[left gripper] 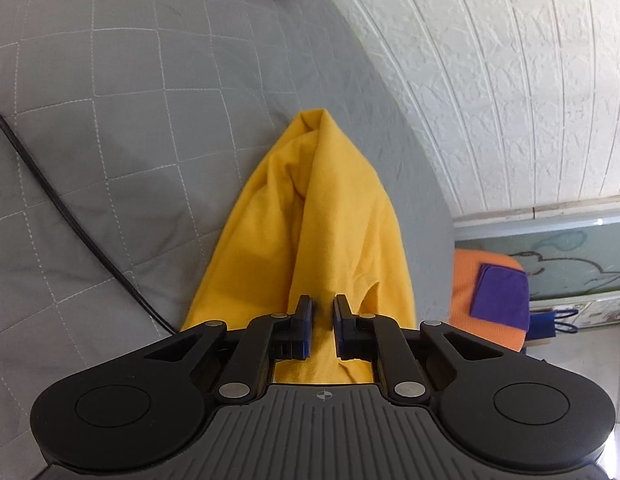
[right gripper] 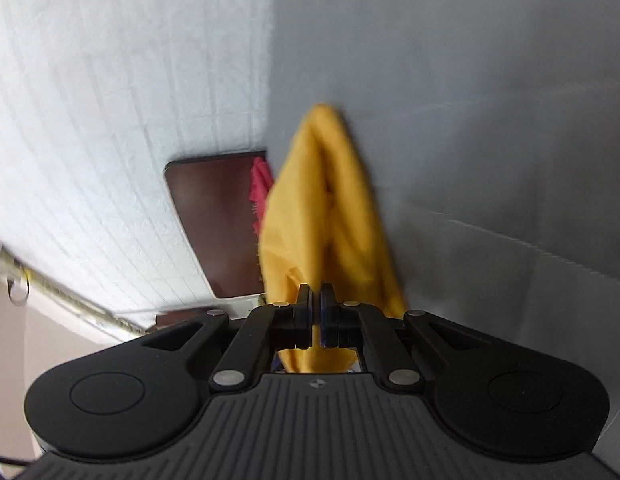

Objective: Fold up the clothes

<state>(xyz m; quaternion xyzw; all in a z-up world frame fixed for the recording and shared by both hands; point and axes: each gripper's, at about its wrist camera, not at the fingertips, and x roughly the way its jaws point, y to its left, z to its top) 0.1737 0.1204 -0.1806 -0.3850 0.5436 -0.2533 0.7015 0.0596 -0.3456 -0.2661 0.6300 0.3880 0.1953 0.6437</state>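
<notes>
The yellow cloth, soft and limp, is pinched by the clenched right tool; the left tool is parted around a fold, best gripped at corners.

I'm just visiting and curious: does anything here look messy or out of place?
The yellow garment hangs bunched in a crumpled drape rather than lying flat on the grey quilted cover. The right gripper is pinched shut on it, while the left gripper has a gap. A black cable trails across the cover.

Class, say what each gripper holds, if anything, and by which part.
Right gripper pinches the yellow garment at a bunched edge. Left gripper looks open around the cloth, not pinching.
</notes>
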